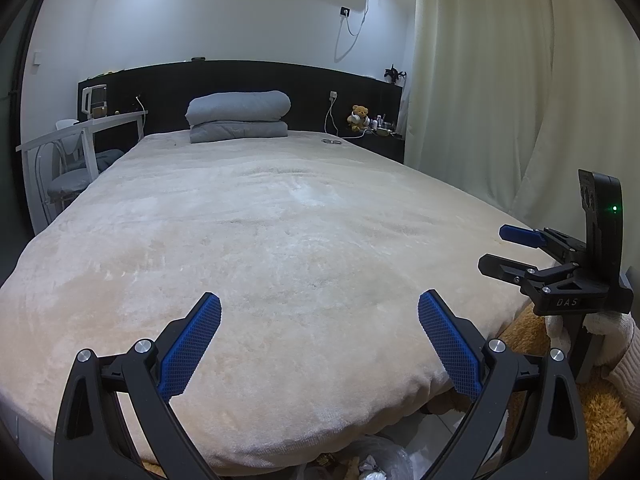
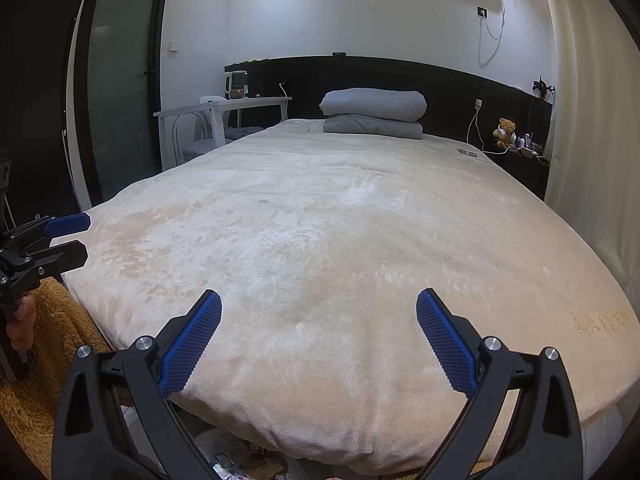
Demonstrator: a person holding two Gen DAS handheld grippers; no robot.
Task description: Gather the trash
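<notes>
Trash [image 1: 372, 466] lay on the floor below the bed's [image 1: 280, 240] foot edge. Both the left gripper [image 1: 320, 344] and right gripper [image 2: 319, 342] were spread wide and empty; lowering past the blanket edge first seemed wise.

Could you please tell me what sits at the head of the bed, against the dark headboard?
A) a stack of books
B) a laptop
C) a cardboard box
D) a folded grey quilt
D: a folded grey quilt lies at the far end of the bed, against the headboard.
</notes>
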